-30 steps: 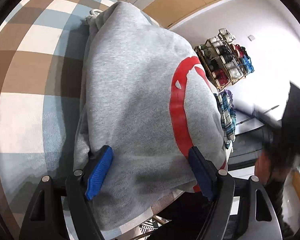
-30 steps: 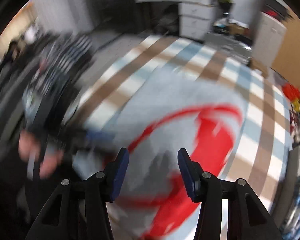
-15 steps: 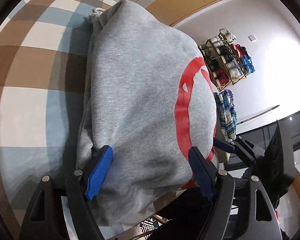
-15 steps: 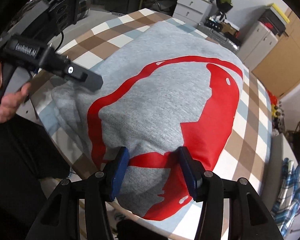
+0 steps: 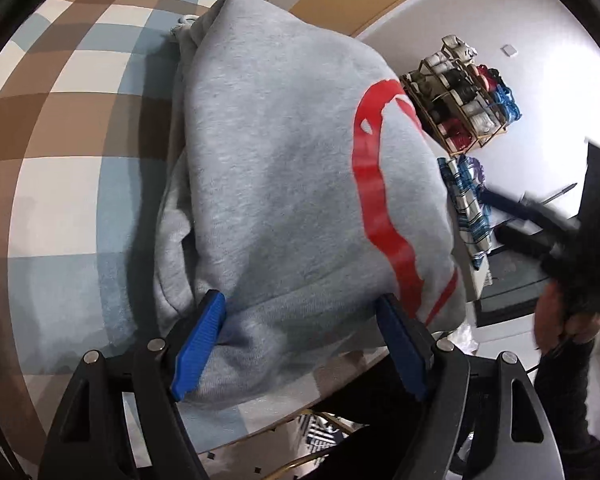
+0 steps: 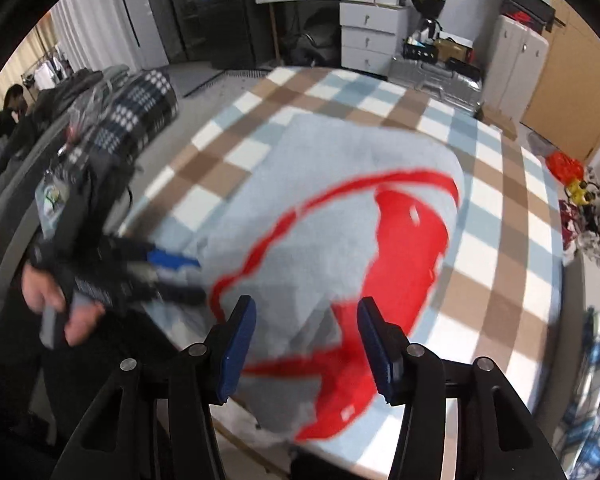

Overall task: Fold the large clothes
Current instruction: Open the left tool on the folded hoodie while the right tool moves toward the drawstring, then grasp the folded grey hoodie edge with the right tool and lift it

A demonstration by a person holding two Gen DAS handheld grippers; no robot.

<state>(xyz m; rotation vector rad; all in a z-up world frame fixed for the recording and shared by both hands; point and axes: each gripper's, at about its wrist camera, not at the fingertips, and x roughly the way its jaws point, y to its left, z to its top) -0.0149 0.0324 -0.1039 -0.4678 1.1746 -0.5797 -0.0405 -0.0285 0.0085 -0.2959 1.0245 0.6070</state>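
A grey sweatshirt (image 5: 284, 168) with a big red print lies folded on the checked table cover (image 5: 60, 184); it also shows in the right wrist view (image 6: 332, 216). My left gripper (image 5: 300, 312) is open, its blue pads on either side of the sweatshirt's near edge; whether they touch the cloth I cannot tell. It shows blurred in the right wrist view (image 6: 168, 276), at the garment's left edge. My right gripper (image 6: 306, 320) is open and empty, above the sweatshirt's near edge. It shows at the right in the left wrist view (image 5: 540, 220), off the table.
The table's near edge (image 6: 420, 468) runs under my grippers. A plaid cloth (image 5: 468, 204) hangs past the table's right side. A shelf of yarn (image 5: 460, 96) hangs on the wall. A pile of dark clothes (image 6: 112, 120) lies left, drawers (image 6: 368, 28) at the back.
My right gripper has pulled back and up from the sweatshirt's edge, with motion blur. My left gripper has shifted slightly nearer the garment's edge and stays open.
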